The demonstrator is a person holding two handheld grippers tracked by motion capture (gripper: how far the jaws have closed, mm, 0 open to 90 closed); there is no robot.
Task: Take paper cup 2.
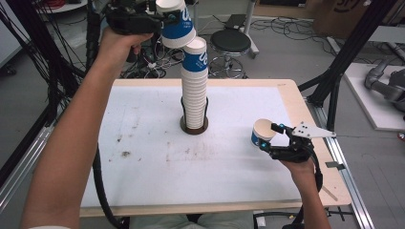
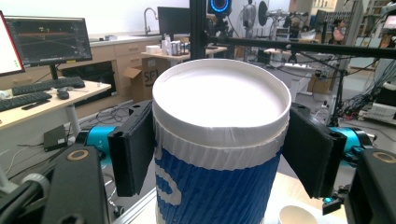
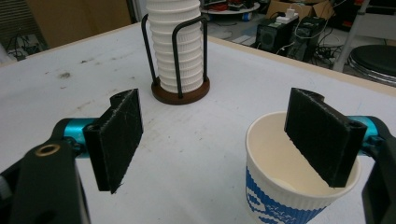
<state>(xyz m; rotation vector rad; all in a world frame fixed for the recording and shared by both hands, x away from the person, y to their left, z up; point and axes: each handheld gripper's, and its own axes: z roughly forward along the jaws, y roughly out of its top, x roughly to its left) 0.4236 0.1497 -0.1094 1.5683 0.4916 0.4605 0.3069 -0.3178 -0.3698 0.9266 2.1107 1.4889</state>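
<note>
My left gripper (image 1: 174, 21) is raised high over the far side of the table, shut on a blue-and-white paper cup (image 1: 177, 27). In the left gripper view both pads squeeze the upright cup (image 2: 219, 93) just under its rim. Its base hangs tilted at the mouth of the top cup of a tall stack (image 1: 195, 90) in a black wire holder (image 1: 194, 128). I cannot tell whether they touch. My right gripper (image 1: 272, 136) is open at the table's right. One jaw reaches inside a single cup (image 3: 280, 191) standing there, and the other is wide of it.
The white table (image 1: 143, 143) has brown stains left of centre. Beyond its far edge stand a black stool (image 1: 230, 42) and loose cables. Black frame posts (image 1: 334, 71) rise at the right. The stack and holder (image 3: 180, 56) lie straight ahead of the right gripper.
</note>
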